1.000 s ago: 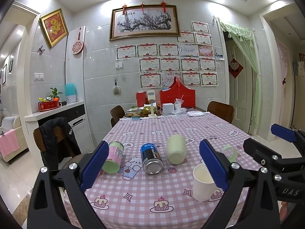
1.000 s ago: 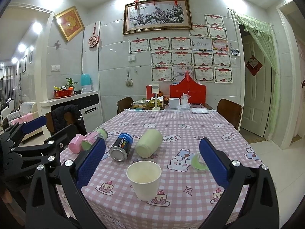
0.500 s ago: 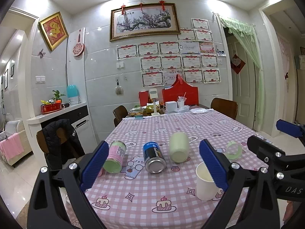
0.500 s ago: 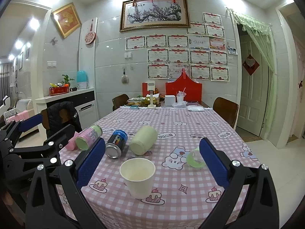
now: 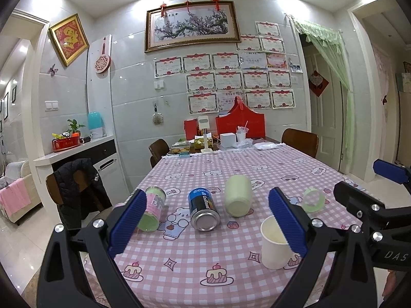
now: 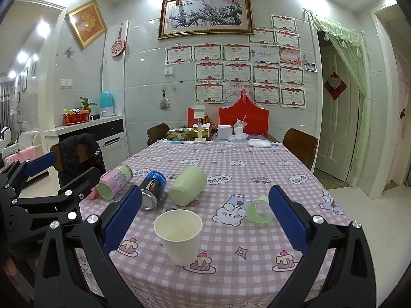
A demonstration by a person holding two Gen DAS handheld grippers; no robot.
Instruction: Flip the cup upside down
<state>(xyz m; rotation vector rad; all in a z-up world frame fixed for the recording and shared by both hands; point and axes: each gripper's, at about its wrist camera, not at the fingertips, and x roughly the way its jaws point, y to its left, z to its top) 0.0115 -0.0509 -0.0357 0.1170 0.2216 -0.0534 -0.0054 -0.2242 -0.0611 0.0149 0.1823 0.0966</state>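
You have not started the flip yet: the paper cup [image 6: 178, 236] stands upright, mouth up, near the front edge of the table [image 6: 257, 277], and nothing is touching it. Your right gripper [image 6: 204, 220] is the one lined up for the job, with its blue fingers [image 6: 286, 217] spread wide and holding nothing; the cup sits between them in that camera's view, a little left of centre and short of the pads. Your left gripper [image 5: 206, 227] is likewise spread wide and empty, aimed more at the items lying further back, with the cup showing at its right finger [image 5: 287, 222] and partly hidden behind it. So everything remains, as I judge it: close in on the cup wall, grip it, lift, turn it over and set it down on its rim. Just beyond the cup, three things lie on their sides in a row: a pink and green can [image 6: 115, 182] on the left, a blue drink can [image 6: 152, 190] in the middle and a pale green jar [image 6: 188, 186] to its right. A green tape roll [image 6: 258, 211] lies to the right of the cup, well clear of it. The far end of the table is crowded with boxes and a red stand [image 6: 244, 119], none of which bears on your move.
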